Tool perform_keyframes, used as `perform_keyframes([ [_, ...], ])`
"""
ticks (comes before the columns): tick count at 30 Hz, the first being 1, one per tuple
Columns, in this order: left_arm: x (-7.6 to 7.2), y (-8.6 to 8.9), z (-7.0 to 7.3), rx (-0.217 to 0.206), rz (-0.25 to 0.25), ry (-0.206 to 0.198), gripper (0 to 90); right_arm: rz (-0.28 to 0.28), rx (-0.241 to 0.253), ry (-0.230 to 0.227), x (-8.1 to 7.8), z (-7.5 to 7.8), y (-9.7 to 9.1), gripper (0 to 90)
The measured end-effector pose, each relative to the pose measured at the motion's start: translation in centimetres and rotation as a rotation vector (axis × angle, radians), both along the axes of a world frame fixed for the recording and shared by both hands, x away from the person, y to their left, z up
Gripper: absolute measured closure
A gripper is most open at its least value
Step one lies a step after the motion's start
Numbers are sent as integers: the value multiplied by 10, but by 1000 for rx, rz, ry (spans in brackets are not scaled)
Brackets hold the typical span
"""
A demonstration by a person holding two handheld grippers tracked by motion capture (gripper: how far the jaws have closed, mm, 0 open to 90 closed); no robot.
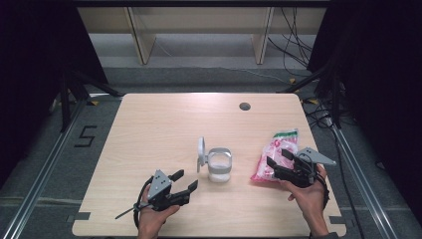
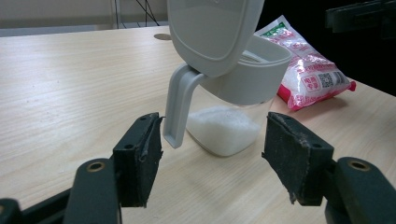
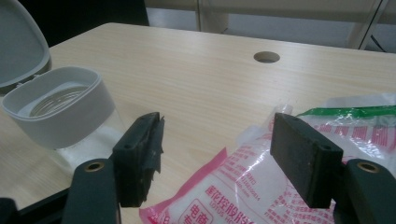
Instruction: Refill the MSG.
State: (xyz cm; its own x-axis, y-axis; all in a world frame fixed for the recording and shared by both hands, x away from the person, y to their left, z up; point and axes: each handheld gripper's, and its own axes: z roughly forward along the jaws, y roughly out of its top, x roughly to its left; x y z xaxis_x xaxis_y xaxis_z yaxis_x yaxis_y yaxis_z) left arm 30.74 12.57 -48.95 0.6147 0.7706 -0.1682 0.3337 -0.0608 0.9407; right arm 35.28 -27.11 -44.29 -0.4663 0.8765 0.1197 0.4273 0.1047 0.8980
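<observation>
While the left claw (image 1: 185, 180) rests low at the near left of the tabletop (image 1: 164, 124), held in a hand (image 1: 152, 219), its jaws stand wide apart with nothing between them. In the left gripper view the same claw (image 2: 212, 140) points at the container (image 2: 229, 93), which stands a little beyond the jaw tips and is not touched by them.

The container (image 1: 219, 164) sits near the middle of the tabletop, upright, between the two claws. It has a clear body with a layer of white grains (image 2: 224, 128) in the bottom, a grey collar round the top, and a grey handle (image 2: 176, 109) that hangs down on the side facing the left claw. Its grey lid (image 1: 201, 153) is flipped open and stands up on the container's left side.

To the right lies a pink and white bag (image 1: 275, 154) with a green top edge, flat on the tabletop and well apart from the container. The right claw (image 1: 278, 158), held in the other hand (image 1: 308, 196), is over the near end of the bag. In the right gripper view that claw (image 3: 217, 140) has its jaws wide apart, and the bag (image 3: 252, 186) lies under and between them; the pads do not press on it. The container (image 3: 60, 116) shows at that view's left edge.
</observation>
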Motion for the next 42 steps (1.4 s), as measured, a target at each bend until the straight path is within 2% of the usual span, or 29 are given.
perform_keyframes([
  [1,1,1,0,-5,-4,-1,360,12,-27,-36,2,-2,-1,313],
  [3,2,3,1,4,0,-9,360,14,4,5,-1,0,1,296],
  [4,2,4,3,20,-8,-17,360,10,17,-2,-2,-1,3,295],
  [8,4,7,6,14,5,-15,374,28,-15,6,-4,-1,3,237],
  [9,5,7,6,13,6,-13,377,30,-23,-32,-3,-4,3,236],
  [10,6,8,6,13,-5,-22,380,30,9,-9,-5,-3,6,227],
  [11,7,8,7,16,-1,-19,383,42,-25,-46,-4,-4,3,210],
  [12,7,8,7,11,7,-17,384,31,-29,-29,-5,-4,4,192],
  [13,8,10,8,22,7,-17,386,20,35,26,-10,-3,8,180],
  [15,8,10,9,18,8,-19,393,26,25,0,-10,-5,9,157],
  [16,9,10,10,12,15,-17,395,31,-15,-22,-10,-7,10,154],
  [18,11,11,11,10,7,-27,408,53,-39,-20,-12,-7,10,155],
  [19,11,12,12,18,9,-28,411,49,-11,-7,-16,-8,14,155],
  [21,13,12,13,18,0,-36,421,76,-46,-25,-15,-9,15,155],
  [22,12,12,14,26,5,-30,425,88,-34,-20,-18,-8,16,155],
  [23,13,11,15,25,6,-30,427,112,-21,-45,-18,-9,17,155],
  [24,13,10,15,20,5,-32,432,104,-28,-18,-21,-8,18,156],
  [26,13,10,16,26,3,-37,444,116,-50,-49,-21,-9,18,157],
  [28,14,10,17,27,-11,-47,456,118,-31,-31,-23,-10,19,161],
  [29,15,10,18,28,-16,-53,459,125,-44,-39,-23,-10,18,161],
  [31,15,9,19,19,-8,-42,467,122,-36,-15,-26,-11,19,161],
  [32,15,8,19,12,-2,-41,473,131,-49,-49,-24,-13,18,162],
  [33,15,9,21,26,1,-39,474,119,-32,-8,-27,-12,20,163],
  [34,16,9,21,23,-3,-46,481,127,-46,1,-28,-12,20,164],
  [35,16,9,22,41,-10,-53,484,141,-54,-38,-26,-14,19,165],
  [36,17,9,23,39,-13,-57,486,128,-48,1,-30,-12,20,167],
  [37,17,9,23,37,-12,-57,489,143,-55,-27,-28,-15,20,168],
  [39,18,9,24,33,-18,-63,496,142,-57,4,-32,-15,22,169],
  [42,18,8,24,25,-15,-57,512,155,-74,-7,-32,-15,22,170],
])
